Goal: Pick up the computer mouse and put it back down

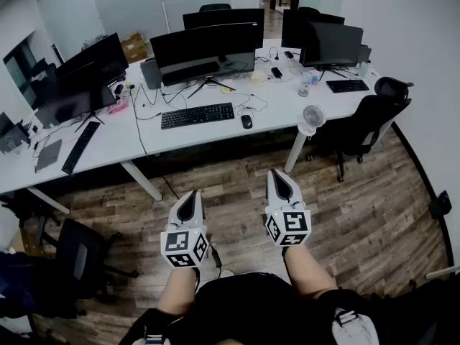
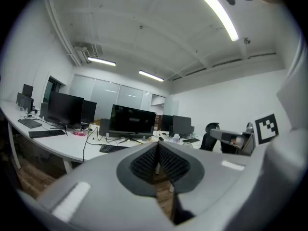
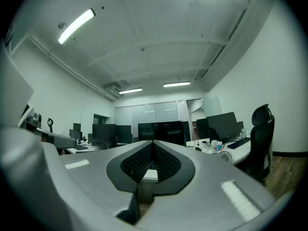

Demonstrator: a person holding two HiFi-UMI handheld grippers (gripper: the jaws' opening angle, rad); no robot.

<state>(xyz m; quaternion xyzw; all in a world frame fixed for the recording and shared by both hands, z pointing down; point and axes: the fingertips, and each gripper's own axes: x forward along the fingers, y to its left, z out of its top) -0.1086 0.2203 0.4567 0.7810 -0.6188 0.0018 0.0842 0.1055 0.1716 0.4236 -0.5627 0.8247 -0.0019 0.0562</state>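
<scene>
A black computer mouse [image 1: 246,121] lies on the white desk [image 1: 215,131] just right of a black keyboard [image 1: 197,115], in front of a wide black monitor [image 1: 203,49]. Both grippers hang over the wooden floor, well short of the desk. My left gripper [image 1: 190,193] is shut with nothing between its jaws, and my right gripper [image 1: 277,172] is shut and empty too. In the left gripper view the jaws [image 2: 157,146] meet at the tips, with the desk and monitors beyond. The right gripper view shows its jaws [image 3: 153,143] closed, pointing level at the desk.
A small white fan [image 1: 311,118] stands at the desk's front edge. A black office chair [image 1: 366,117] sits to the right, another chair [image 1: 83,254] at the lower left. More monitors, a second keyboard [image 1: 80,146] and cables crowd the desk.
</scene>
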